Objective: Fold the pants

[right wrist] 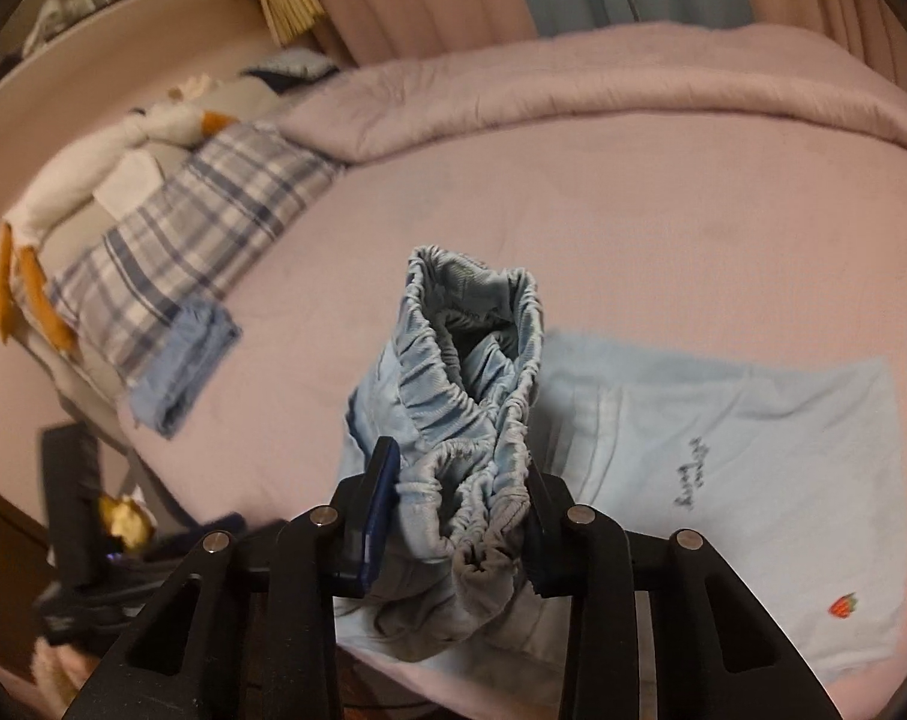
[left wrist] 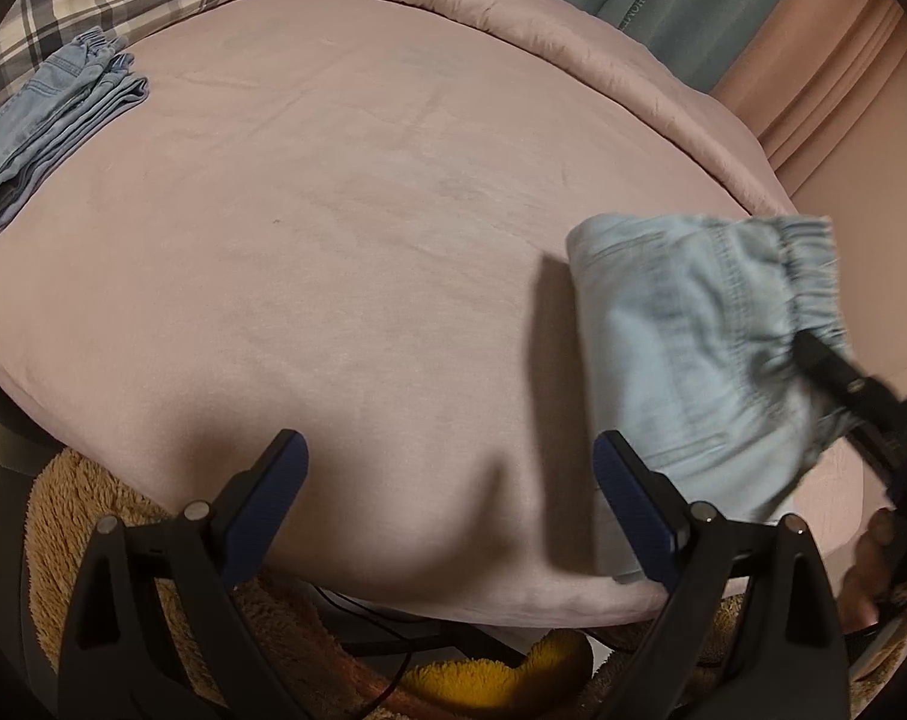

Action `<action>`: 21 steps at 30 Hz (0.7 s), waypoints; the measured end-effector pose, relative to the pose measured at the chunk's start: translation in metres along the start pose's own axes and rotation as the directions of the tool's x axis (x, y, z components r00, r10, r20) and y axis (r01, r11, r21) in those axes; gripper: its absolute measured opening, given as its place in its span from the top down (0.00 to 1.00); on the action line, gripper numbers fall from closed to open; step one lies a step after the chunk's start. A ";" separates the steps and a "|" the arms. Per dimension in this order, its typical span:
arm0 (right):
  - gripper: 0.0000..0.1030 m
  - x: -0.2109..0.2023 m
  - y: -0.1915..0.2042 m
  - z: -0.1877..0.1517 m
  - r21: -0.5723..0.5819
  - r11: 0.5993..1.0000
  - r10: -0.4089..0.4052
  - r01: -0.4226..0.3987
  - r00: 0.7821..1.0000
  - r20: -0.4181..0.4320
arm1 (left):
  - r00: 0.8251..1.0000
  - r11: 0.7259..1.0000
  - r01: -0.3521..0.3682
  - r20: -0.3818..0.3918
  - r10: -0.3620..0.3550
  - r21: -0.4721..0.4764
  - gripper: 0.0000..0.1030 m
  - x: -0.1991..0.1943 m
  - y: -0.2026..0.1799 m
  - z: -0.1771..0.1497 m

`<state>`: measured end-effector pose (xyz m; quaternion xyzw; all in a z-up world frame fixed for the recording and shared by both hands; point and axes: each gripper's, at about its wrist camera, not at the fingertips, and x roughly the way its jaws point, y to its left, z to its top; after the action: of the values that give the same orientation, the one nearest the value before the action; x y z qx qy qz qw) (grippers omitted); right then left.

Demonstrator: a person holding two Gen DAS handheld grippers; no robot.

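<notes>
Pants (right wrist: 471,384), pale blue: waistband bunched and gripped in right tongs (right wrist: 462,510), legs flat on bed (right wrist: 663,192) toward 3 o'clock. Left tongs (left wrist: 447,498) wide apart, empty. Folded jeans (left wrist: 51,126) at 10 o'clock. Fold begun, unfinished.

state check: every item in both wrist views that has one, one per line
left gripper: open, nothing between the jaws
right gripper: shut on the bunched elastic waistband
light blue pants: waistband end lifted, rest flat on the bed
folded jeans: folded, lying near the pillow
plaid pillow: flat at the head of the bed
pink comforter: pushed back along the far side
</notes>
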<state>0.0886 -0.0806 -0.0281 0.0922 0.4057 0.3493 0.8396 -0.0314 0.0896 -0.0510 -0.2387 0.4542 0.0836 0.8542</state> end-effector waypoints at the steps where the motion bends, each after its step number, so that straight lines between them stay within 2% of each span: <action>1: 0.64 -0.008 -0.004 0.002 0.008 1.000 0.004 -0.004 1.000 0.021 | 1.000 1.000 0.001 -0.001 -0.001 0.003 0.07 0.000 -0.001 0.000; 11: 0.65 -0.051 -0.035 0.007 0.098 0.994 -0.056 0.041 0.987 0.149 | 1.000 0.998 0.017 -0.019 -0.015 0.065 0.07 0.008 -0.025 0.001; 21: 0.65 -0.069 -0.065 -0.001 0.199 0.976 -0.122 0.085 0.976 0.183 | 0.997 0.989 0.058 -0.051 -0.051 0.139 0.07 0.023 -0.058 0.011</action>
<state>0.0918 -0.1745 -0.0152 0.1839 0.3578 0.2541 0.8795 0.0108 0.0431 -0.0448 -0.1922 0.4723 0.0224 0.8600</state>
